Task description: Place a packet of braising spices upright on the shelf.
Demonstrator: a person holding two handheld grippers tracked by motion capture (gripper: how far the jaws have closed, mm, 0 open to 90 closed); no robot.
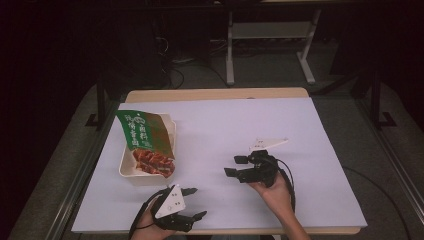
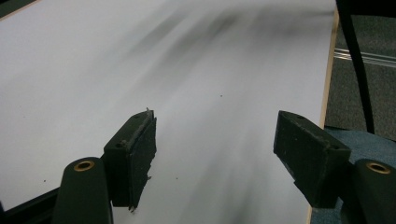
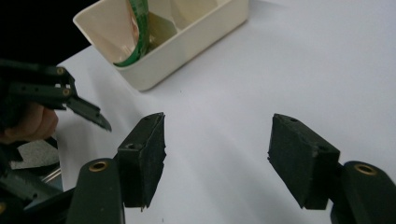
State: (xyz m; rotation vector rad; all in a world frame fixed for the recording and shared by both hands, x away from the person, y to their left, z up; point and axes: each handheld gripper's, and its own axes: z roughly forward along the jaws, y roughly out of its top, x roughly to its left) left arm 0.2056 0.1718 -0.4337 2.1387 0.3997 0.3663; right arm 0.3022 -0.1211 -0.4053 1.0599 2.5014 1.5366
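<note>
Snack bag, green at the top with a picture of red food lower down, lies slanted in a cream box at the left side of the table, its top end reaching past the box's far rim and its lower end resting inside near the front wall. The table is covered with a white sheet, with a strip of light wood showing along the far edge. In the high view the left gripper sits at the near edge of the table, just in front of the box, held in the person's left hand; its jaws are spread apart with nothing between them and point to the right, and a grey three-cornered plate rides on top of it. The right gripper is near the middle of the table, held in the right hand, with its jaws also spread and empty, pointing left toward the box but well apart from it. The left gripper view looks along its two parted black jaws over bare white sheet, with the table's edge and dark floor at the right. The right gripper view shows its own parted jaws above the sheet, the box ahead with the bag's green edge curving inside it, and the left gripper's jaw tips at the left side.
</note>
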